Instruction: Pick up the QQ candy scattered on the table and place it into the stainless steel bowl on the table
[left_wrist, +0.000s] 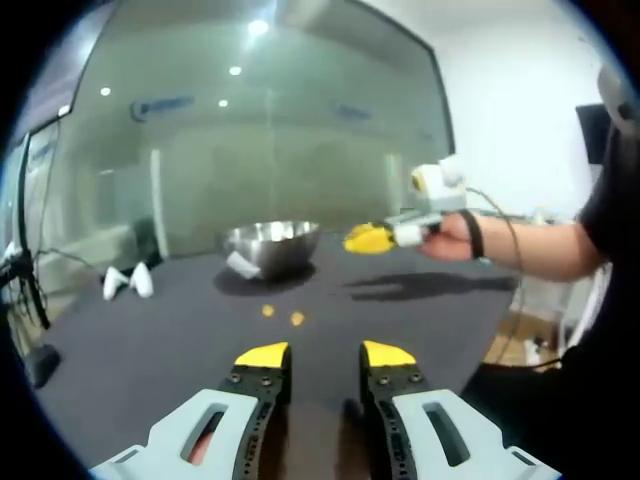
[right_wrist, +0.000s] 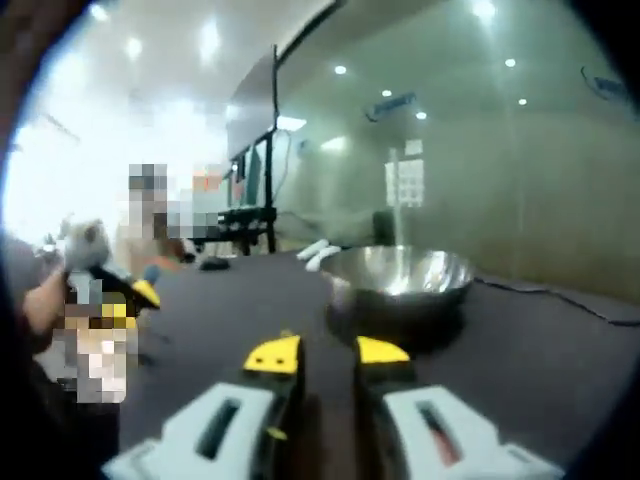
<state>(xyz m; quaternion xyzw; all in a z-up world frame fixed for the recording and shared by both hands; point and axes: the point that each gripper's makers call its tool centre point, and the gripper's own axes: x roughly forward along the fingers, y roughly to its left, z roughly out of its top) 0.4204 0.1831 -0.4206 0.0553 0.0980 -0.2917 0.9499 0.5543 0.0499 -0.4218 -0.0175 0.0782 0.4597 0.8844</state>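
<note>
Two small orange QQ candies (left_wrist: 268, 311) (left_wrist: 297, 318) lie on the dark table, just in front of the stainless steel bowl (left_wrist: 272, 245). My left gripper (left_wrist: 325, 355) hovers low over the table short of the candies, open, with nothing between its yellow tips. The right gripper (left_wrist: 370, 238), held by a hand, comes in from the right at rim height, just right of the bowl. In the right gripper view the bowl (right_wrist: 400, 275) stands close ahead, slightly right. My right gripper (right_wrist: 328, 352) is open with an empty gap. The left gripper (right_wrist: 140, 290) shows at far left.
The dark table (left_wrist: 150, 340) spreads wide around the bowl. Two white objects (left_wrist: 128, 282) stand at its far left edge and a white piece (left_wrist: 240, 265) leans at the bowl's left foot. A glass wall rises behind. A person's arm (left_wrist: 540, 245) reaches in from the right.
</note>
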